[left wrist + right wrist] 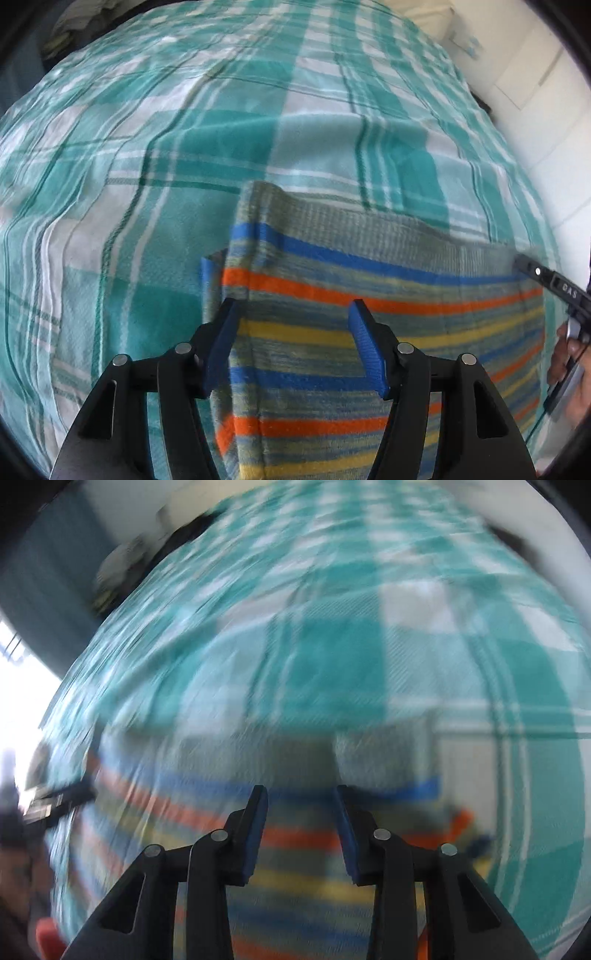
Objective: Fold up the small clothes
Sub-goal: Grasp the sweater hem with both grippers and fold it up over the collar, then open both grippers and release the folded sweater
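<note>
- Hovering over the garment point(369, 332), the left gripper point(293, 306) has its jaws released; cloth shows between the pads, neither pressing.
- The right gripper point(301, 792) is also released, jaws apart above the same striped cloth; this view is blurred.
- The garment lies on the checked bedsheet point(184, 147), near edge, with one flap already doubled over at its left.
- Judged progress: partly folded; further folds likely remain.
- Both grippers point steeply down.

The folded garment point(369, 325) lies flat on the bed point(184, 147), toward its right edge, beneath both grippers.
</note>
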Demonstrator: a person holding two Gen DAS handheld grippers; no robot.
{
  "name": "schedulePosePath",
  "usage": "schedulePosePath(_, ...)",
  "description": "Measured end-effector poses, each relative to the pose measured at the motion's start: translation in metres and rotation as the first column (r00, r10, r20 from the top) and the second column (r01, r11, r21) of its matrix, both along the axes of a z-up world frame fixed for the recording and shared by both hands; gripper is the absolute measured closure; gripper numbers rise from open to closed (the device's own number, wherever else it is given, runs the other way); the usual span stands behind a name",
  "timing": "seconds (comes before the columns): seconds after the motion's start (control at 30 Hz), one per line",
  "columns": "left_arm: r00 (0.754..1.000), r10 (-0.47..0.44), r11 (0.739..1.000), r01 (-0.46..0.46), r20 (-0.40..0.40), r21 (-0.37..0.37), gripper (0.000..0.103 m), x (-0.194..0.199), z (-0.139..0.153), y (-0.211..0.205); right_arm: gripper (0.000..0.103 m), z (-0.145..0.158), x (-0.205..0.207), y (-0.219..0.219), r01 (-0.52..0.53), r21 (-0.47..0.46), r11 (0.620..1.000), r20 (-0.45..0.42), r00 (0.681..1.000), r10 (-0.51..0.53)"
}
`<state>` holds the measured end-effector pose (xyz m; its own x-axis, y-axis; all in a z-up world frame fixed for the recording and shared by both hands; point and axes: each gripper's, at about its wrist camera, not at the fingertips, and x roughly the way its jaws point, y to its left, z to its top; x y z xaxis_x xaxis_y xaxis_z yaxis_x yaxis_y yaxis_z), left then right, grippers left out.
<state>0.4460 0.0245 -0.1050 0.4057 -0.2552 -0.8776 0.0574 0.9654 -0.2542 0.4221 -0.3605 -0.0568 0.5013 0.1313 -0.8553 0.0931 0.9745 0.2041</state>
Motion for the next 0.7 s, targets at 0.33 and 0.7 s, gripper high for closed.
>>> schedulePosePath(0.33,0.944,-0.314,0.949,0.314,0.104,0.020,0.096,-0.134,0.005,-0.009,0.066,0.025,-0.134,0.030,-0.436,0.020,0.900,0.058,0.899,0.435)
schedulePosePath(0.7,0.969,-0.244,0.944,0.231,0.030,0.235,0.102,-0.165,-0.028,0.005,0.073,-0.040,-0.212,-0.011,-0.276,-0.079,0.958,-0.032,0.961,0.275)
